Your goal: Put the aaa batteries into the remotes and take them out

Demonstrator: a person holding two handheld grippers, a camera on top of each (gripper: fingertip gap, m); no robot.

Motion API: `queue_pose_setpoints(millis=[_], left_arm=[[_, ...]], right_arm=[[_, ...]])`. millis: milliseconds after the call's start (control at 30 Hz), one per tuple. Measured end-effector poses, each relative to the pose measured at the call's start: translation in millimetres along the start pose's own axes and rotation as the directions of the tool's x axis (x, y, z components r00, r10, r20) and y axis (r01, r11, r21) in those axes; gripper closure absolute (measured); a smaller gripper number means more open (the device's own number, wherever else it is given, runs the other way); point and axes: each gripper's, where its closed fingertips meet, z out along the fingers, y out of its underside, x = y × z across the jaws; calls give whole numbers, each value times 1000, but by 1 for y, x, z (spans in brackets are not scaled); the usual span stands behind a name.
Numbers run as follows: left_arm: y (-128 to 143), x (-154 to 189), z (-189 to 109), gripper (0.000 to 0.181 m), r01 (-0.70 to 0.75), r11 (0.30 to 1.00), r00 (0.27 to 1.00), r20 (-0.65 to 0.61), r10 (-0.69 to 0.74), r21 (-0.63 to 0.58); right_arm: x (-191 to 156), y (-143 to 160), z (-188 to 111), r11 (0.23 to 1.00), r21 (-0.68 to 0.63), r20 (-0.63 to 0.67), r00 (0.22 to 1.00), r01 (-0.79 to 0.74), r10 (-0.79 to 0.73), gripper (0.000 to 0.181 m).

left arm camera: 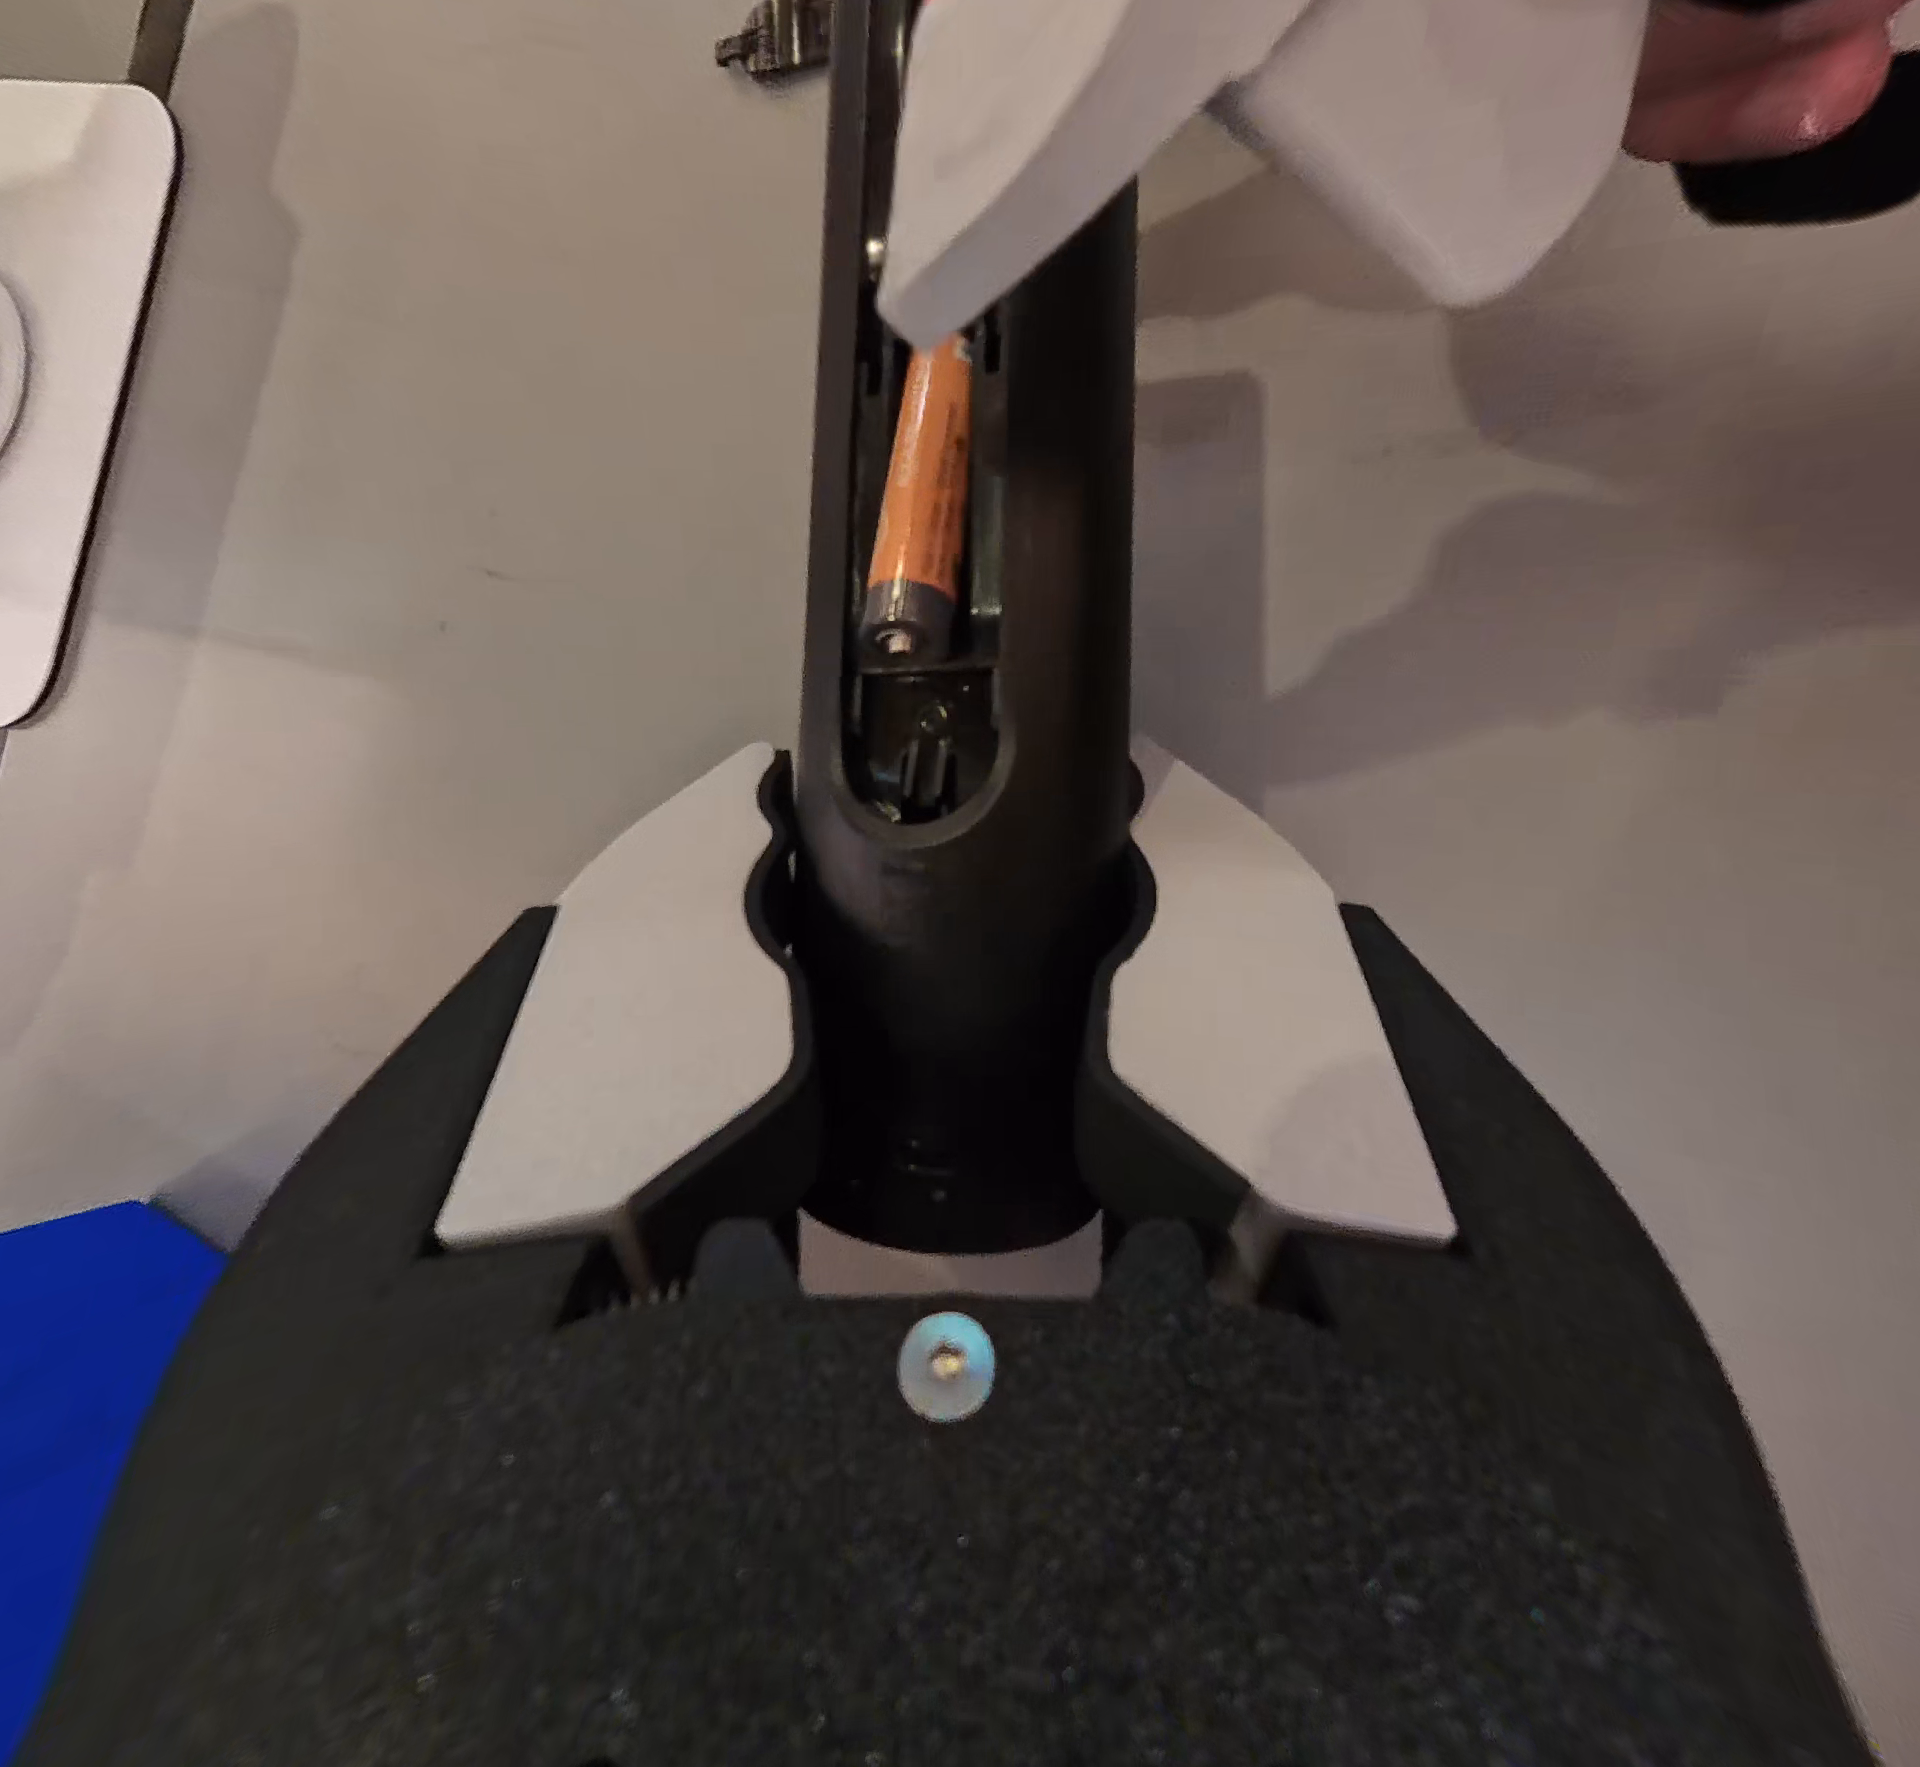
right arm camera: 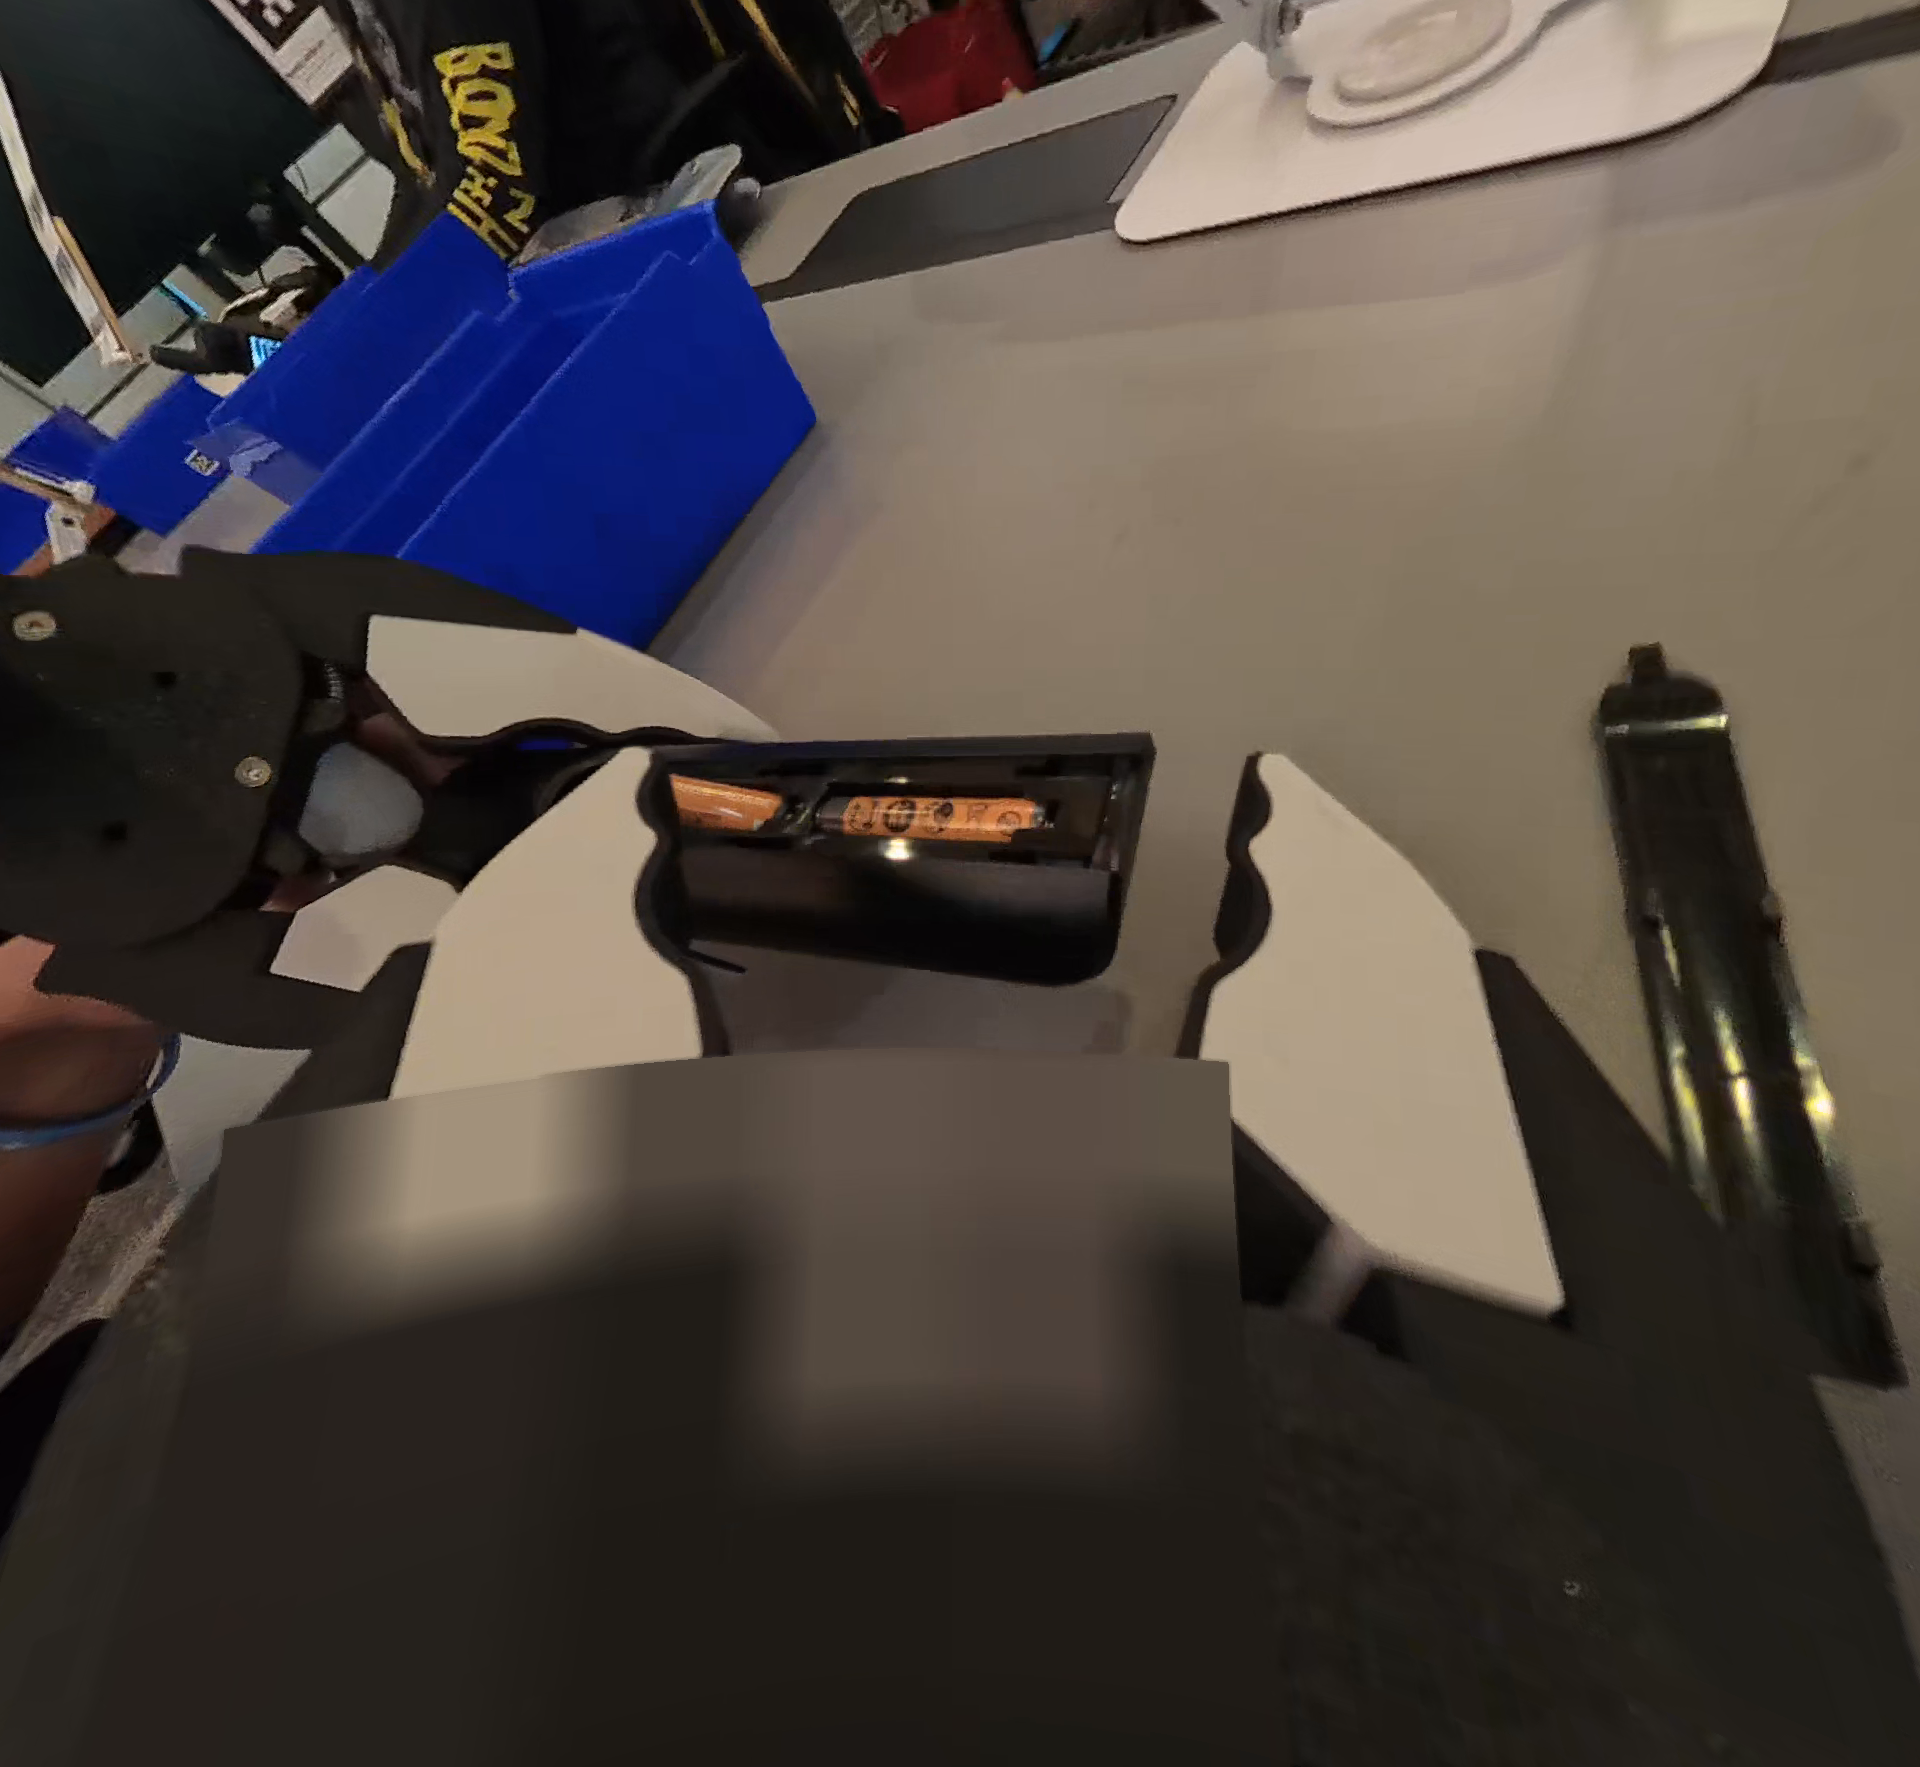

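1. Remote: black, slim, rigid shell, lying on the grey desk with its back uppermost and its battery bay open. Judged light and stiff; the smooth body may slip, so hold it by the long sides.
2. Left hand-held gripper: closed on the remote's near end, one finger against each side.
3. Batteries: two orange AAA cells, end to end in the remote's bay. The cell nearer the left hand-held gripper sits tilted, apparently not fully seated. Judged small, hard, round and prone to roll; best taken across the barrel or levered up at one end.
4. Right hand-held gripper: jaws apart, holding nothing. Left wrist view shows one finger angled down over the remote's bay, its tip at or near the batteries; contact cannot be told.
5. Battery cover: black, off, lying on the desk beside the remote's far end.
6. Blue bins: beyond the remote; contents not visible.
7. White stand base: at the desk's far edge, well apart from the remote.
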Motion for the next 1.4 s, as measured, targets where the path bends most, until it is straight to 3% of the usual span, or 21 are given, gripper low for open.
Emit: queue_pose_setpoints(millis=[133, 200, 233, 533, 600, 700, 833, 1267, 1400], left_arm=[[-3, 6, 6, 125, -28, 999, 1000, 9, 29, -28], [-5, 7, 11, 125, -42, 998, 999, 22, 43, -41], [-6, 8, 12, 125, -45, 998, 999, 23, 46, -43], [-7, 15, 17, 125, -33, 999, 999, 14, 34, -42], [-6, 15, 18, 125, -32, 998, 999, 11, 33, -49], [-7, 17, 19, 124, -41, 998, 999, 6, 41, -53], [-9, 18, 20, 125, -53, 997, 998, 11, 54, -59], [-9, 19, 22, 125, -64, 996, 997, 33, 67, -66], [-9, 20, 20, 125, -66, 996, 997, 31, 69, -67]], right_arm=[[-8, 9, 5, 1000, -4, 3, 1000, -22, 22, 64], [-4, 14, 9, 999, -32, -72, 997, 13, -15, 44], [-2, 16, 9, 999, -39, -96, 995, 25, -28, 43], [19, 19, 1, 999, -11, -157, 987, 44, -45, 82], [18, 21, 1, 999, -24, -133, 990, 36, -39, 81], [9, 23, -1, 999, -29, -62, 998, -16, 14, 63], [11, 27, 0, 998, -54, -112, 993, 22, -28, 50], [14, 32, -2, 987, -100, -141, 980, 123, -137, 56], [13, 36, 0, 992, -97, -119, 989, 80, -91, 55]])
